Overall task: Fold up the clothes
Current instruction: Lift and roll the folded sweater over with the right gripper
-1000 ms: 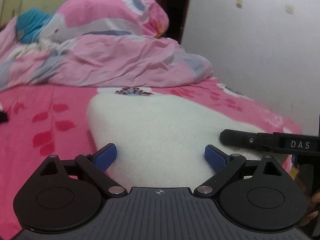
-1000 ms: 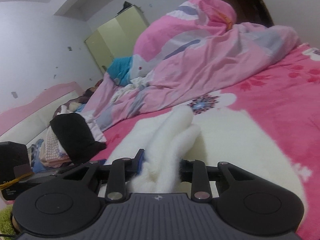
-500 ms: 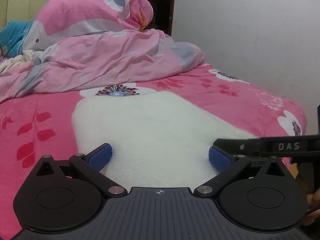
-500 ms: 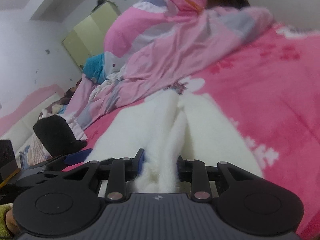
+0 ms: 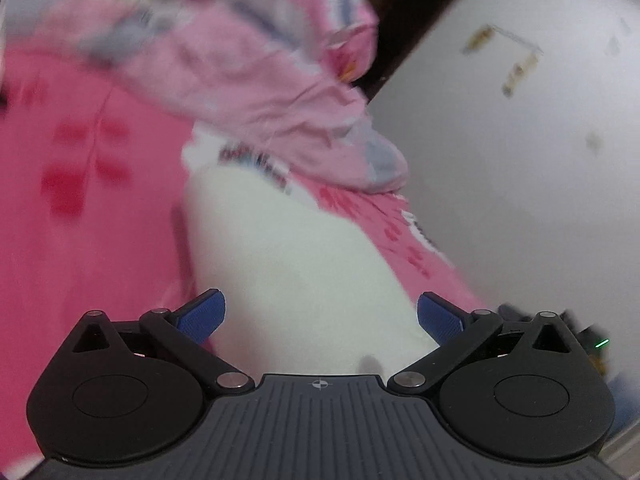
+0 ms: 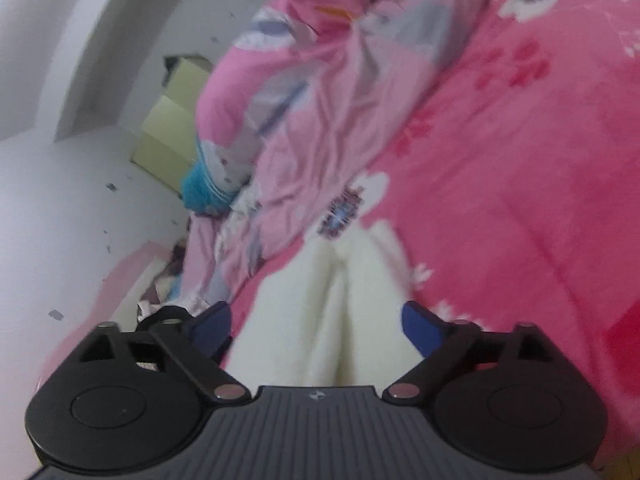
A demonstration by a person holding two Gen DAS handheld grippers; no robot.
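Now both views are tilted and blurry, esp. the left one. Left gripper (image 5: 321,316) has its jaws spread wide apart, with the blue pads (image 5: 202,314) at each side, and nothing is clamped between them. A white fluffy garment (image 5: 304,264) lies on the pink bedsheet (image 5: 80,240) straight ahead at 12 o'clock, its near end between the two pads but not pressed by them. A rumpled pink duvet (image 5: 248,80) is piled behind it, at approx. 11 o'clock, and a white wall (image 5: 540,160) fills the side at 2 o'clock. At 3 o'clock, low by the right jaw, a small green light (image 5: 602,343) shows on a dark object that I cannot identify. Right gripper (image 6: 316,330) has its jaws opening; the white garment (image 6: 332,320) sits between them with a lengthwise crease down its middle, and the pads (image 6: 418,326) stand just beside the cloth w/o squeezing it. In this view the duvet (image 6: 320,100) lies at 12 o'clock, the pink sheet (image 6: 520,180) runs off toward 2 o'clock, a turquoise cloth (image 6: 202,192) is at 10 o'clock, and a pale yellow-green wardrobe (image 6: 168,136) stands by the wall behind it.
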